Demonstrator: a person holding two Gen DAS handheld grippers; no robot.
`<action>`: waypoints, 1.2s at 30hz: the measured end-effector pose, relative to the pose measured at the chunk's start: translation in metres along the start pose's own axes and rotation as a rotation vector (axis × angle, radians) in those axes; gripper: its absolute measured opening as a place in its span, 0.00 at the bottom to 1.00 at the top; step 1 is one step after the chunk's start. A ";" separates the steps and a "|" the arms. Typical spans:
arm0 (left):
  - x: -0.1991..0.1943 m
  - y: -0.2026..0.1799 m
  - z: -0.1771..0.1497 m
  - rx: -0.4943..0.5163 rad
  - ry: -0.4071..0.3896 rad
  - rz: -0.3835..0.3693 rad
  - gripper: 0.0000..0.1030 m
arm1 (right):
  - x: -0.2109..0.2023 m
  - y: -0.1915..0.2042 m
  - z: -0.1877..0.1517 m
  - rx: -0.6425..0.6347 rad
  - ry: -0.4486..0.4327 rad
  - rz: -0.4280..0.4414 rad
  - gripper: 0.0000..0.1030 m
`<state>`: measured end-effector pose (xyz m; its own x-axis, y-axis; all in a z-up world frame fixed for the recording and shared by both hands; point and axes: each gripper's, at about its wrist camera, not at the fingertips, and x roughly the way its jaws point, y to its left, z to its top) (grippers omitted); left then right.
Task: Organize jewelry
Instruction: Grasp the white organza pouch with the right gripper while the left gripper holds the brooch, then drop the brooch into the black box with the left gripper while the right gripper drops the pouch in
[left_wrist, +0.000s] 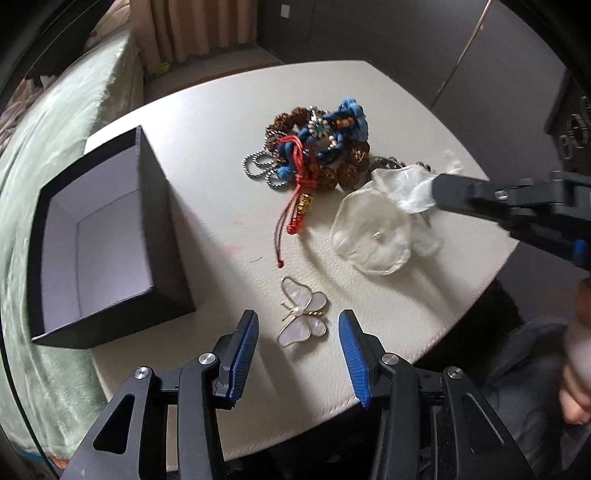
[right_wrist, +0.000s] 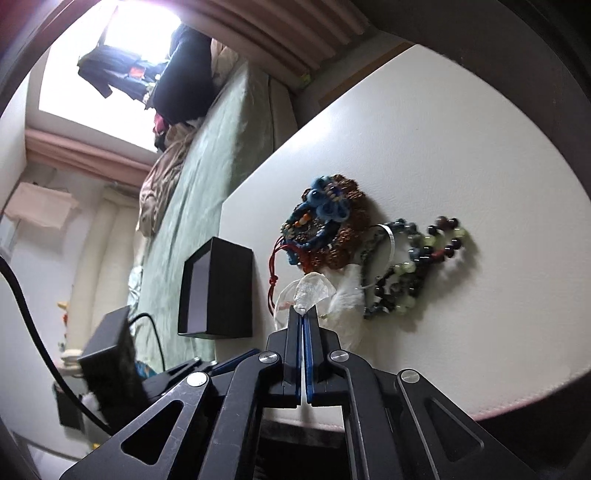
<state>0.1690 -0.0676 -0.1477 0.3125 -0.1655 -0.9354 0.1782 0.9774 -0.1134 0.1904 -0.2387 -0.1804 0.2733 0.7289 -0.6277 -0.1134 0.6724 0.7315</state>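
Table (left_wrist: 207, 122): cream, leather-grained top | Bed (left_wrist: 62, 122): pale green cover, just beside table | Curtains (left_wrist: 192, 26): pinkish, pleated | Window (right_wrist: 110, 48): bright daylight, dark clothes hanging | Cabinet (left_wrist: 406, 37): dark grey, metal handle

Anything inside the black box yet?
Nothing visible: the black box shows only bare pale lining on its floor and far walls. The near wall hides the strip of floor just behind it.

The left wrist view looks steeply down on the table (left_wrist: 207, 155) from close above, its gripper (left_wrist: 298, 345) at the bottom edge. The right wrist view sits low, apparently rolled sideways, skimming the table (right_wrist: 461, 155). Both share the black box (left_wrist: 162, 236) (right_wrist: 225, 291) and jewelry pile (left_wrist: 317, 144) (right_wrist: 332, 229).
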 end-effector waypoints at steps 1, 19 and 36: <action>0.002 -0.002 0.001 0.008 -0.002 0.007 0.45 | -0.003 -0.001 0.000 -0.003 -0.006 0.004 0.03; -0.032 0.015 0.004 -0.007 -0.083 0.018 0.25 | -0.010 0.029 0.002 -0.047 -0.045 0.081 0.03; -0.116 0.089 0.018 -0.140 -0.253 0.035 0.25 | -0.013 0.133 0.034 -0.244 -0.074 0.143 0.03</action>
<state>0.1658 0.0364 -0.0427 0.5423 -0.1414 -0.8282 0.0384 0.9889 -0.1437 0.2045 -0.1634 -0.0657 0.3062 0.8131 -0.4951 -0.3801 0.5812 0.7195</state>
